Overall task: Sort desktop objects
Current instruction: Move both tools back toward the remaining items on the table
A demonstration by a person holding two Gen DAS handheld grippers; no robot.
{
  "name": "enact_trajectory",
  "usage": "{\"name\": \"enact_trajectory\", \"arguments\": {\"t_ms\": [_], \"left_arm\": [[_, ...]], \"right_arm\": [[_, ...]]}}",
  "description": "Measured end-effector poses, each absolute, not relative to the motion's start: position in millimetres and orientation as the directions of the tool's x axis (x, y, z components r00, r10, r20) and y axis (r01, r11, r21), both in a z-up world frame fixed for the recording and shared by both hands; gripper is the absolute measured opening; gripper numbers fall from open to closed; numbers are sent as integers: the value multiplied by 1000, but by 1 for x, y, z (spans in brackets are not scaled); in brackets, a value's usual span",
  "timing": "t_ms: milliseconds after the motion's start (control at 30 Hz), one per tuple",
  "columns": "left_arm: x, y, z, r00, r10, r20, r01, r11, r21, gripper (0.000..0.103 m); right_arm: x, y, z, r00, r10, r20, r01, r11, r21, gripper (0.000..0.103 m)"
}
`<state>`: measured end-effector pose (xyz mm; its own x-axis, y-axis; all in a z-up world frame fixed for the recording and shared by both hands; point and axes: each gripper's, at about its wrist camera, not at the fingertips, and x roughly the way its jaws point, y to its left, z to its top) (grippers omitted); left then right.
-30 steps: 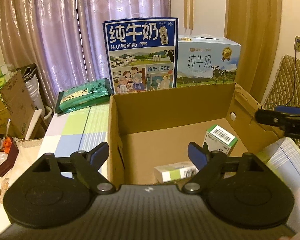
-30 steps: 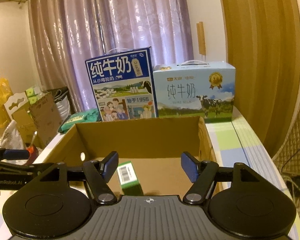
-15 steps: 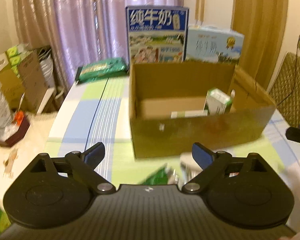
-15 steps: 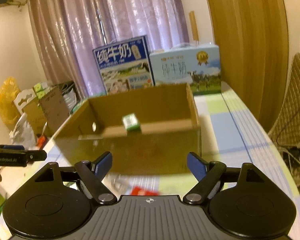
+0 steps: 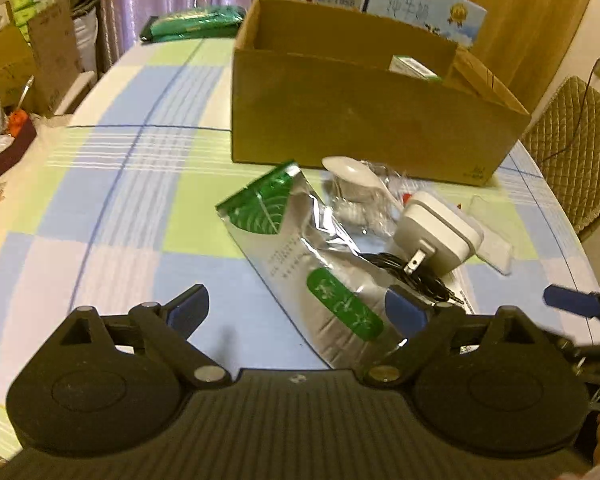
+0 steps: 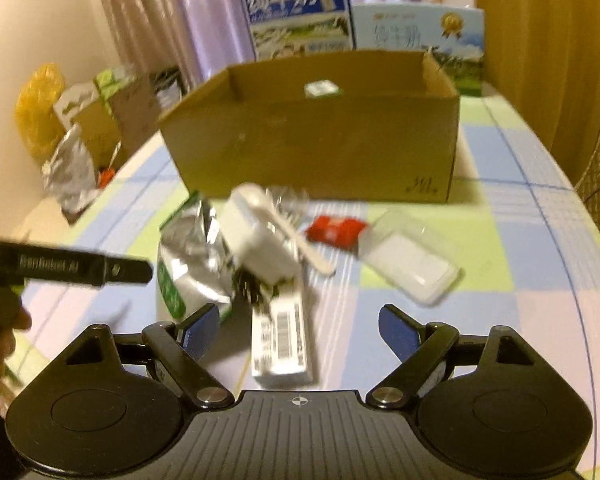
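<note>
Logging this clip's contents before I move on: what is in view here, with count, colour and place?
carton: 1, brown, mid-table, open
small box: 1, green-white, inside carton
foil pouch: 1, silver-green, before carton
spoon: 1, white, near carton front
charger: 1, white, black cord, right of pouch
barcode box: 1, white, nearest right gripper
red packet: 1, before carton
clear case: 1, right of packet
milk cases: 2, blue, behind carton
left hand-held gripper: open
right hand-held gripper: open

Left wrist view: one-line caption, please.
Open left gripper above a silver-green pouch before the cardboard box.
</note>
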<state>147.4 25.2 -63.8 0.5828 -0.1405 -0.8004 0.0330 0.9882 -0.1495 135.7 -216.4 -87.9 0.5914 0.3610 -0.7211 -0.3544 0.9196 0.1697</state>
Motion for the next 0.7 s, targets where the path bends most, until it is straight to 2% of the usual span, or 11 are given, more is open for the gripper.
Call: {"name": "enact_trajectory", "arguments": {"t_ms": [433, 700], "left_arm": [[174, 11, -84, 522, -220, -824, -2, 966, -259, 93], [184, 3, -98, 490, -209, -846, -10, 969, -246, 93]], "right_arm": [[141, -219, -104, 540, 370, -756, -352, 915, 197, 84], [146, -210, -116, 509, 369, -778, -392, 904, 172, 84]]}}
